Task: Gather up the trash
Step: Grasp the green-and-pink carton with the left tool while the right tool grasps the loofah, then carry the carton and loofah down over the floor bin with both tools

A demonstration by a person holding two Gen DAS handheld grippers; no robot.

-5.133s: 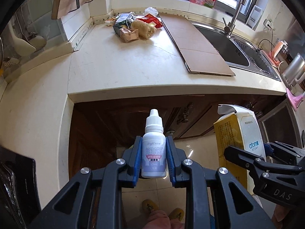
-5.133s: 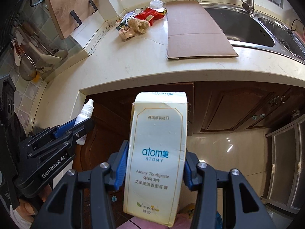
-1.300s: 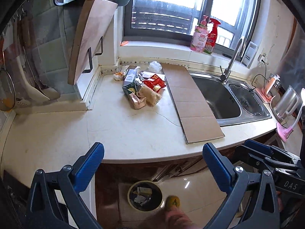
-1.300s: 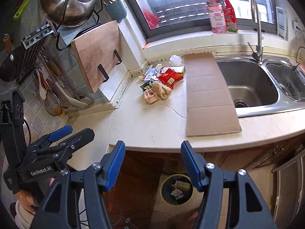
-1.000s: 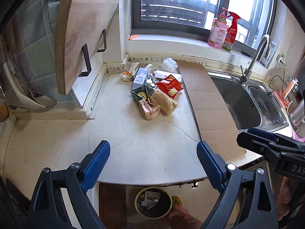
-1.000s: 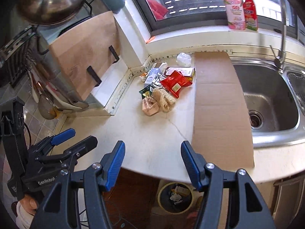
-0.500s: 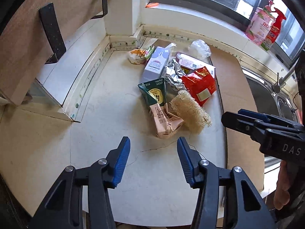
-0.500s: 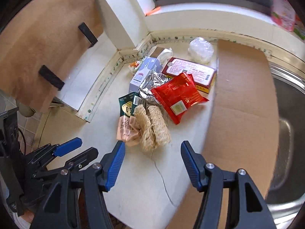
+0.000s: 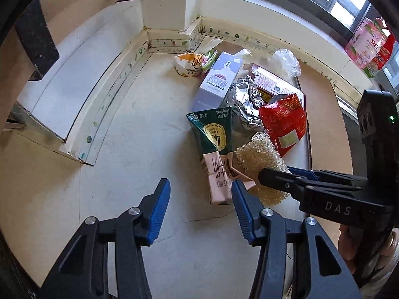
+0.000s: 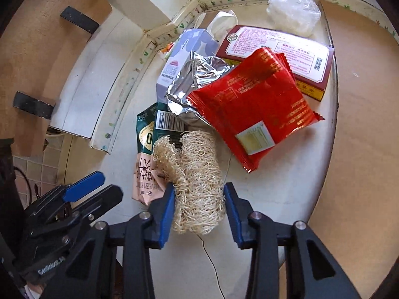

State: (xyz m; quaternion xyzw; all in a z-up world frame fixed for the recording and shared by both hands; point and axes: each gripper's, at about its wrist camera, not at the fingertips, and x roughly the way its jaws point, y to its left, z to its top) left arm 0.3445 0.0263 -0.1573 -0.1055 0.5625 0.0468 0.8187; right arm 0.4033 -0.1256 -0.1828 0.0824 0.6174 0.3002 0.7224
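A heap of trash lies on the cream counter. In it are a tan loofah sponge, a pink carton and a green carton. A red wrapper, crumpled foil and a lavender box are there too. My right gripper points down with the loofah between its jaws, which are closing, and both pads touch the sponge. My left gripper is open over bare counter, its right finger beside the pink carton.
A maroon box, a clear plastic bag and a cake cup lie toward the back wall. A cardboard sheet covers the counter on the right. A wooden cutting board leans at the left. Bottles stand on the sill.
Both grippers came down from above the bin onto the trash heap. The left jaws narrowed. The right jaws closed in around the loofah.
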